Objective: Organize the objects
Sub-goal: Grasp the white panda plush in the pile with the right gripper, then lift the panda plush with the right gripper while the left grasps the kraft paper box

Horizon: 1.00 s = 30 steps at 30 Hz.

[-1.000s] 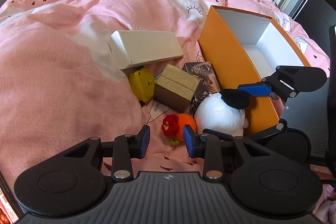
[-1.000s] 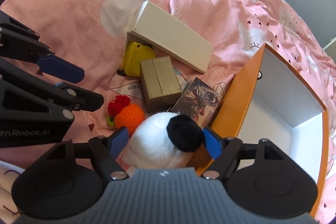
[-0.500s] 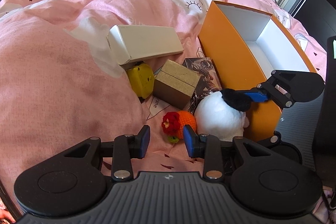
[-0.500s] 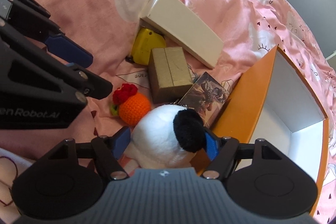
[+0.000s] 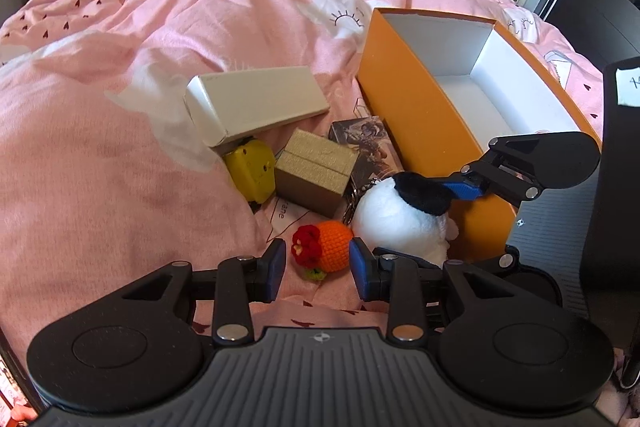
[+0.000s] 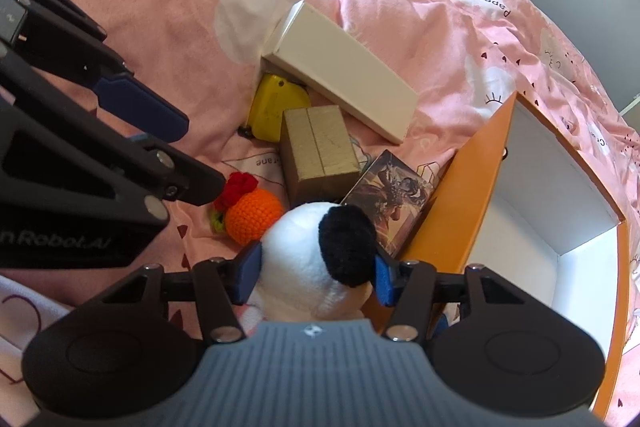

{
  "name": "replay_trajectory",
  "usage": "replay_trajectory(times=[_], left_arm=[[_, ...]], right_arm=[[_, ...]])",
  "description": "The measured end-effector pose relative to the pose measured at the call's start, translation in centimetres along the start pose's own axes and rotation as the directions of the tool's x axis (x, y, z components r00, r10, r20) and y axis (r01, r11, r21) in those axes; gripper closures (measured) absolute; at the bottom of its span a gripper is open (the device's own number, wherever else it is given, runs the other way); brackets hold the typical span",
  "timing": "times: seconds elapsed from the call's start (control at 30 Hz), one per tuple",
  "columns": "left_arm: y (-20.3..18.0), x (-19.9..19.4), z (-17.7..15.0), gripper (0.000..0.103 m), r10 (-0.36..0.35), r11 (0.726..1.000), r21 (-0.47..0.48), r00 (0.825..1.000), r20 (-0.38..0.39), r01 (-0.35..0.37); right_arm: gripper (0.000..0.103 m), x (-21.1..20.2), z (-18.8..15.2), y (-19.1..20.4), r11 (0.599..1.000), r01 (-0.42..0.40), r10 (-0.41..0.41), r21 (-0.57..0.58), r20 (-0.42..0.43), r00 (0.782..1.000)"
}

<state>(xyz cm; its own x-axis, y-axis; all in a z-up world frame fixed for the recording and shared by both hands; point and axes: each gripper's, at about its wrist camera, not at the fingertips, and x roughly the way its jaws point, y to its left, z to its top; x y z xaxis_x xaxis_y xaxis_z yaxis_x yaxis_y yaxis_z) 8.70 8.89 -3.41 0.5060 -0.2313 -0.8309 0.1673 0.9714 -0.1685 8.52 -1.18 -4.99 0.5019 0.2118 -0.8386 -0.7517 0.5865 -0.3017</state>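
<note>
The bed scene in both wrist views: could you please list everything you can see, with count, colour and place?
Bedspread: one, pink with white clouds, under everything.
Storage box: one, orange outside, white inside, open, nothing visible in it, on the right.
Long carton: one, cream, leaning over the yellow toy.
Yellow toy: one, partly under the carton.
Small box: one, tan, beside the yellow toy.
Picture card box: one, dark printed, against the storage box wall.
Crochet toy: one, orange and red.
Plush: one, white with a black ear.
Left gripper: one, black with blue pads, open around the crochet toy.
Right gripper: one, black with blue pads, either side of the plush.
</note>
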Motion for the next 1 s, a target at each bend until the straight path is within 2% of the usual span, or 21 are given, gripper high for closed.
replay_trajectory(times=[0.4, 0.6, 0.77, 0.87, 0.97, 1.0], left_arm=[[-1.2, -2.4, 1.3, 0.065, -0.032, 0.999, 0.042, 0.998, 0.056, 0.029], [-1.6, -3.7, 2.7, 0.065, -0.060, 0.996, 0.071, 0.993, 0.099, 0.053], [-1.9, -4.2, 4.3, 0.065, -0.044, 0.995, 0.098, 0.992, 0.115, 0.032], [-1.7, -3.3, 5.3, 0.064, -0.058, 0.997, 0.047, 0.994, 0.097, 0.054], [-1.2, -1.4, 6.4, 0.063, -0.055, 0.995, -0.077, 0.997, 0.049, 0.059], [-0.9, -0.7, 6.7, 0.058, -0.061, 0.990, -0.129, 0.997, 0.037, 0.065]], right_arm=[[0.046, -4.0, -0.1, -2.7, 0.995, -0.018, 0.004, 0.099, 0.140, 0.990], [0.046, -6.8, -0.2, -5.3, 0.983, -0.106, 0.070, 0.152, 0.222, 0.972], [0.046, -9.7, -0.3, -8.9, 0.971, -0.113, 0.050, 0.209, 0.284, 0.957], [0.046, -11.1, -0.5, -11.6, 0.958, -0.120, 0.036, 0.260, 0.303, 0.952], [0.046, -11.5, -0.6, -14.2, 0.944, -0.118, 0.021, 0.308, 0.300, 0.954], [0.046, -11.5, -0.6, -14.9, 0.941, -0.112, 0.014, 0.319, 0.294, 0.956]])
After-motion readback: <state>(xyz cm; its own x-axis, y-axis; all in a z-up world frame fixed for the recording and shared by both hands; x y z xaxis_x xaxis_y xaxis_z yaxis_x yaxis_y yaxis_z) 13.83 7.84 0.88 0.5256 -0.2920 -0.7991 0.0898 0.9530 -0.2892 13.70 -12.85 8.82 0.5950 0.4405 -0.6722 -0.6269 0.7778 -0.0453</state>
